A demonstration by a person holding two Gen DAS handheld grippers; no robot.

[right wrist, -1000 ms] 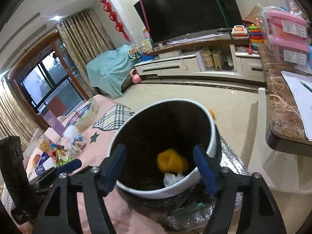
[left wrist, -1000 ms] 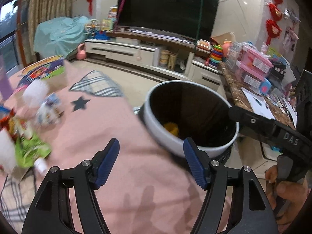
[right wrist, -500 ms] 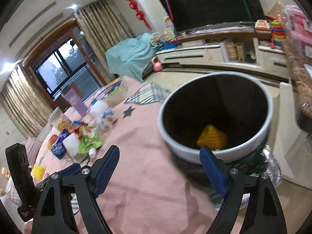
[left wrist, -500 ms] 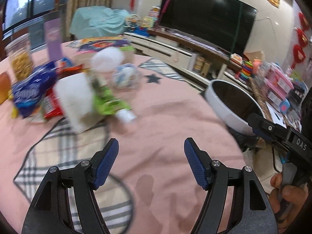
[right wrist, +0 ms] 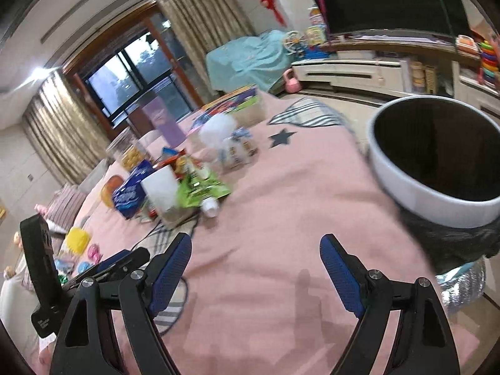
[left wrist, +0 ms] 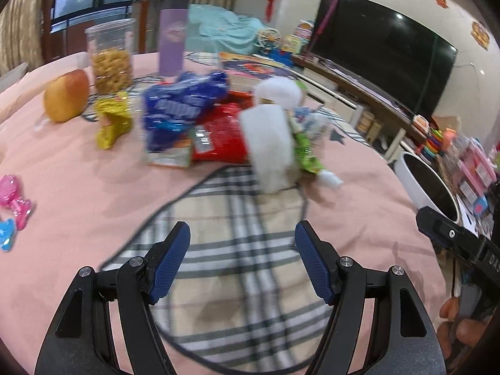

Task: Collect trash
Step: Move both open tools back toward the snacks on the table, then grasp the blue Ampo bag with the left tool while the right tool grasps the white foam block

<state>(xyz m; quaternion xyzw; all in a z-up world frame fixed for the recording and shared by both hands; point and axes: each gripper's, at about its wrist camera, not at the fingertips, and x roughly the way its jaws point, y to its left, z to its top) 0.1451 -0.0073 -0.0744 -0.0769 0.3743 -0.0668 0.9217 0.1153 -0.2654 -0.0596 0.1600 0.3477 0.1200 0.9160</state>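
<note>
A pile of trash lies on the pink tablecloth (left wrist: pixel 78 193): a white paper cup (left wrist: pixel 271 143), a green wrapper (left wrist: pixel 307 153), a red packet (left wrist: pixel 222 134), a blue bag (left wrist: pixel 181 106) and a yellow wrapper (left wrist: pixel 114 118). The white trash bin (right wrist: pixel 415 172) stands at the table's right edge, its inside dark. My left gripper (left wrist: pixel 242 262) is open and empty above the plaid patch, short of the pile. My right gripper (right wrist: pixel 256 268) is open and empty over the cloth, left of the bin. The cup (right wrist: pixel 161 189) and green wrapper (right wrist: pixel 203 187) also show in the right wrist view.
An apple (left wrist: pixel 65 95), a snack jar (left wrist: pixel 111 54) and a purple tumbler (left wrist: pixel 172 34) stand behind the pile. Pink and blue toys (left wrist: pixel 15 200) lie at the left. A small white cap (left wrist: pixel 329 179) lies by the green wrapper. A cluttered side counter (left wrist: pixel 468 168) is beyond the bin.
Both grippers have swung left, away from the bin and toward the trash pile. The left one now faces the pile closely. Both stayed open and empty.
</note>
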